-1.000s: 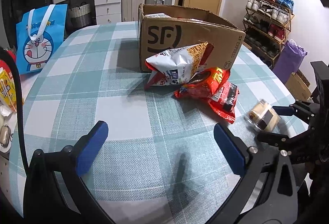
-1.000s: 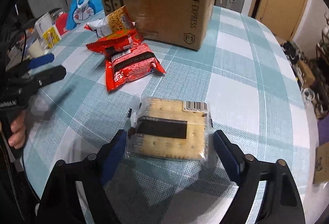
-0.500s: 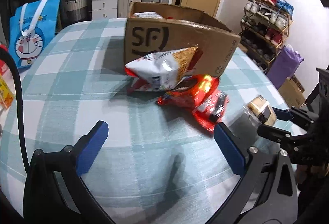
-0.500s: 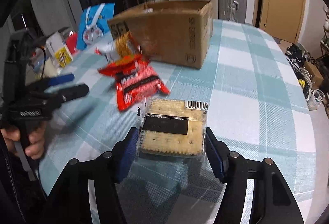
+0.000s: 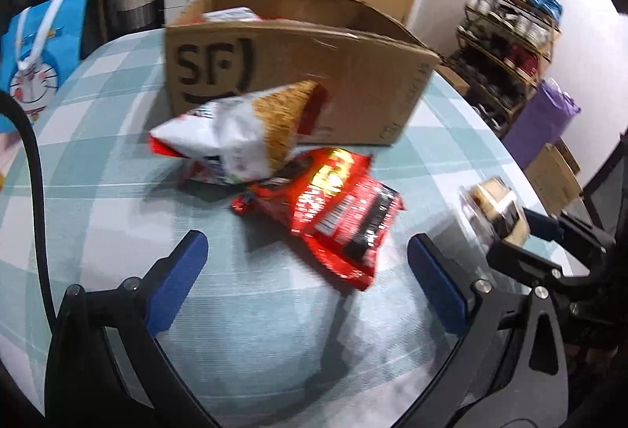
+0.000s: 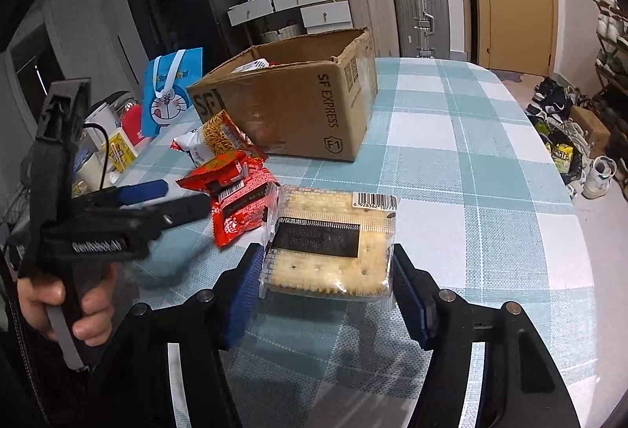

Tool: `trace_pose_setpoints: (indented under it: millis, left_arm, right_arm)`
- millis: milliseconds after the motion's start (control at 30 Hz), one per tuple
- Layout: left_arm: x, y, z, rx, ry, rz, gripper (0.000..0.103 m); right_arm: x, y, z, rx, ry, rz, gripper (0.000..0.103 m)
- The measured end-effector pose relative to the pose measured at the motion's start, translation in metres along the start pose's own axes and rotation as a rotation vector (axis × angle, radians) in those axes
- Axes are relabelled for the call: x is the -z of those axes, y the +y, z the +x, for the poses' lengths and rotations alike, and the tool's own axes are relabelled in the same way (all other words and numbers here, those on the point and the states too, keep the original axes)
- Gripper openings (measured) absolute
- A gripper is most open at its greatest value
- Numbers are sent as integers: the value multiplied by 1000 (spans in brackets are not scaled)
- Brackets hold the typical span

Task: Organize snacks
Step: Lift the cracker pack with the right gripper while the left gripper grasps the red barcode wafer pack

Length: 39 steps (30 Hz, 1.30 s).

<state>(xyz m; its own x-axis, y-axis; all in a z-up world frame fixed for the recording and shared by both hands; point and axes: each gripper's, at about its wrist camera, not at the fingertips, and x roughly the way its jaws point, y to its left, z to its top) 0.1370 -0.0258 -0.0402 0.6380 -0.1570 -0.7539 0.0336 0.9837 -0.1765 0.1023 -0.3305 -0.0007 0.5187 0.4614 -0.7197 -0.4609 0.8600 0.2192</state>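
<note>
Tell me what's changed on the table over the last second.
The right gripper closed on the cracker pack and lifted it off the tablecloth. The left gripper, open and empty, moved closer to the red snack bag. The cardboard box and white chip bag stayed put.

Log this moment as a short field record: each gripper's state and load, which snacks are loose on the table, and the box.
right gripper: jaws shut on the cracker pack, closed onto it within the last second
left gripper: jaws wide open, nothing between them, aimed at the red snack bag
loose on table: red snack bag; white chip bag leaning on the box
cardboard box: open top, some packets inside
table: teal checked cloth
</note>
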Motion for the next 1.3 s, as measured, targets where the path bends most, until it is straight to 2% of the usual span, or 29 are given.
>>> trace_pose_setpoints:
  millis: [167, 267, 467, 533, 600, 667, 700, 800, 1033, 1300]
  left_arm:
    - [3, -15, 10, 32, 36, 37, 81]
    - [3, -21, 15, 49, 38, 39, 80]
    - [-1, -32, 29, 20, 47, 61, 79]
    - [-2, -34, 35, 8, 59, 63, 71]
    - [-2, -36, 39, -9, 62, 76, 55]
    - [0, -38, 40, -7, 58, 89, 48]
    - [0, -38, 39, 1, 56, 91, 41]
    - [3, -35, 38, 22, 57, 90, 33]
    - [12, -33, 30, 70, 68, 115, 24]
    - [23, -37, 19, 107, 84, 158, 23]
  right_arm:
    - [1, -4, 1, -6, 5, 13, 65]
    - [1, -5, 1, -8, 6, 16, 65]
    - [1, -10, 0, -6, 3, 34, 65]
    - [2, -12, 0, -1, 4, 37, 65]
    - [2, -13, -1, 0, 5, 39, 65]
    - [2, -14, -1, 1, 5, 41, 65]
    - [2, -14, -1, -1, 5, 42, 65]
    - [3, -15, -1, 1, 8, 46, 65]
    - [2, -13, 0, -3, 13, 40, 65]
    - [2, -11, -1, 1, 11, 33, 65]
